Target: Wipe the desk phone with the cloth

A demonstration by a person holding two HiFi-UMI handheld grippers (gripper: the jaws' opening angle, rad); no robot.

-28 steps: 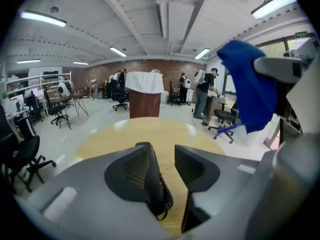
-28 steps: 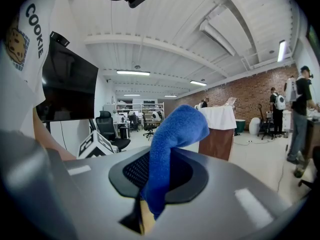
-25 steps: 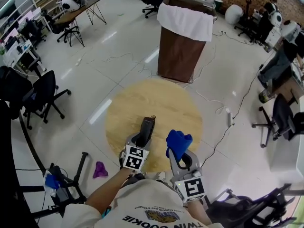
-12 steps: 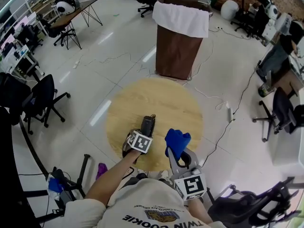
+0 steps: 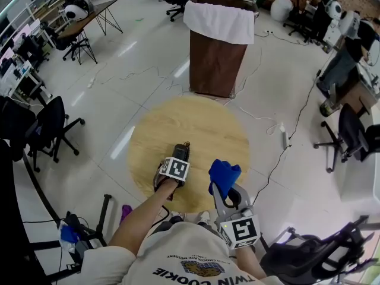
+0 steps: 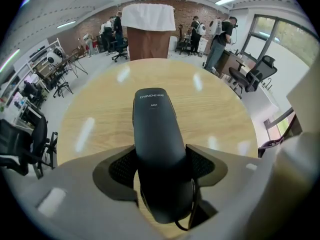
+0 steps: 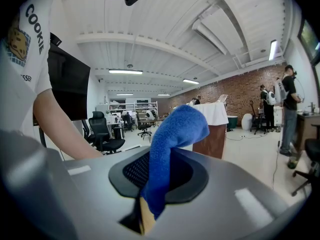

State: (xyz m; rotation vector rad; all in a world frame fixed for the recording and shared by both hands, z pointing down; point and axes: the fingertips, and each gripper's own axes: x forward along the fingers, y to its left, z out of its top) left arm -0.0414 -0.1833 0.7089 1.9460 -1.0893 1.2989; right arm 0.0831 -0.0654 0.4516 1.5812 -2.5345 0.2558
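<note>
A black phone handset (image 5: 183,151) lies on the round wooden table (image 5: 196,120). My left gripper (image 5: 177,162) straddles the handset's near end. In the left gripper view the handset (image 6: 156,129) fills the gap of the left gripper (image 6: 161,166); the jaws are closing on it and both pads touch its sides. My right gripper (image 5: 226,190) hovers at the table's near right edge, shut on a blue cloth (image 5: 223,175). The cloth (image 7: 175,134) sticks up out of the right gripper (image 7: 159,176). No phone base is in view.
A brown lectern with a white cover (image 5: 217,52) stands beyond the table. Office chairs (image 5: 50,126) are at the left and another (image 5: 350,138) at the right. A cable (image 5: 278,136) runs over the floor at the right. A purple rag (image 5: 125,210) lies by my feet.
My left gripper has slid forward along the handset and rolled, so its marker cube now faces up. The right gripper with the cloth has hardly moved.
</note>
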